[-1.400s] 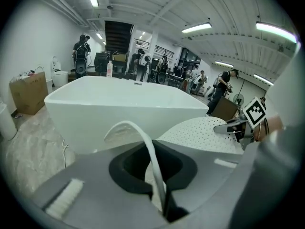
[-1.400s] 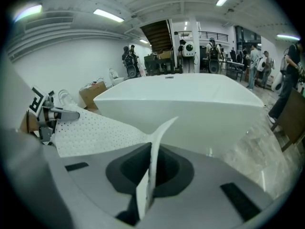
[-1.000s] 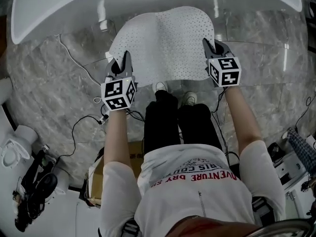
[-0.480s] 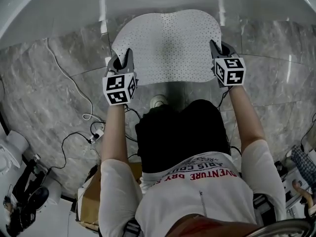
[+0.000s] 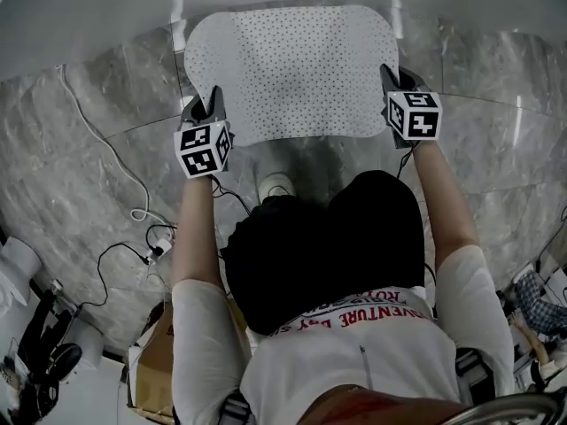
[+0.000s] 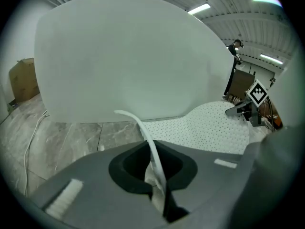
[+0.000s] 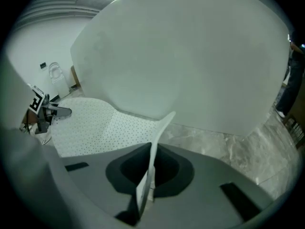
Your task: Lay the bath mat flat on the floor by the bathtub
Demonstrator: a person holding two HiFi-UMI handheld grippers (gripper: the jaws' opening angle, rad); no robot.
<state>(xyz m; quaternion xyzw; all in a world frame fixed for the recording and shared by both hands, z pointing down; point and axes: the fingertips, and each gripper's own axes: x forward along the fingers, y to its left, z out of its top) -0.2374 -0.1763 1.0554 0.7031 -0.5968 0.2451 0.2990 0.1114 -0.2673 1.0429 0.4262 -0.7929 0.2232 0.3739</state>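
Observation:
The white dotted bath mat (image 5: 292, 69) is spread out flat just above the grey marble floor, its far edge against the white bathtub (image 5: 89, 7). My left gripper (image 5: 205, 113) is shut on the mat's near left corner, and the pinched edge (image 6: 151, 147) curls up between its jaws. My right gripper (image 5: 397, 85) is shut on the near right corner, whose edge (image 7: 153, 147) stands upright in its jaws. From each gripper view the mat (image 6: 209, 130) (image 7: 90, 123) stretches across to the other gripper (image 6: 248, 109) (image 7: 47, 112), with the tub wall (image 6: 128, 56) (image 7: 190, 56) right behind.
A white cable (image 5: 97, 140) and a black cable (image 5: 133, 246) trail over the floor at the left. A cardboard box (image 5: 146, 370) sits behind the person's left side. The person's shoe (image 5: 276, 184) stands just short of the mat's near edge. Equipment clutters the lower left corner (image 5: 35, 361).
Both grippers have carried the mat forward toward the tub and lower. The mat has flattened from a humped drape into a spread rectangle. The person has bent further forward.

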